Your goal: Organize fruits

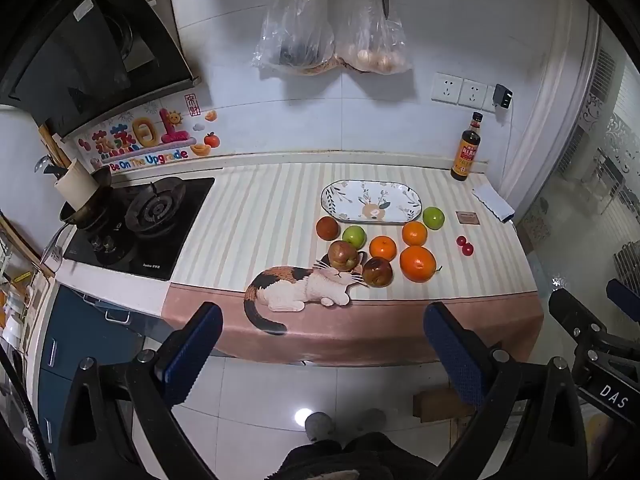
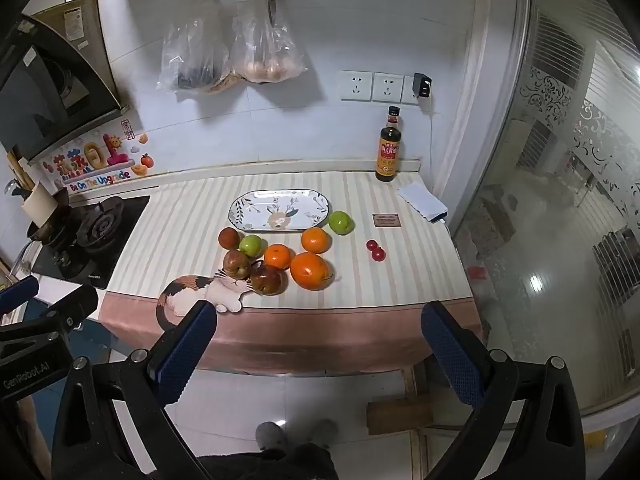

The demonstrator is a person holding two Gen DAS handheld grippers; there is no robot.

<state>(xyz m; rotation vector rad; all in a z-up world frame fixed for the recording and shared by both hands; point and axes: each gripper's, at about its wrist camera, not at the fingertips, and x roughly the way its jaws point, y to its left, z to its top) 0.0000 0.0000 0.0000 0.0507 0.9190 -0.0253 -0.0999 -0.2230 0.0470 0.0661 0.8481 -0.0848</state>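
Note:
An oval patterned plate [image 1: 372,201] [image 2: 280,210] lies empty on the striped cloth. In front of it sit loose fruits: a big orange [image 1: 417,263] [image 2: 311,270], two smaller oranges [image 1: 383,248] [image 1: 414,233], two green apples [image 1: 354,237] [image 1: 433,217], three red apples [image 1: 343,255] [image 1: 377,271] [image 1: 327,227] and two small red fruits [image 1: 465,245] [image 2: 375,251]. My left gripper [image 1: 322,328] hangs open before the counter's front edge, well short of the fruits. My right gripper [image 2: 318,326] is open too, equally far back, with nothing between its fingers.
A gas hob [image 1: 140,224] with a pan stands at the left. A dark sauce bottle [image 1: 466,150], a folded white cloth [image 1: 493,202] and a small brown card [image 1: 468,217] sit at the back right. Plastic bags [image 1: 332,40] and red scissors hang on the wall. A glass door is on the right.

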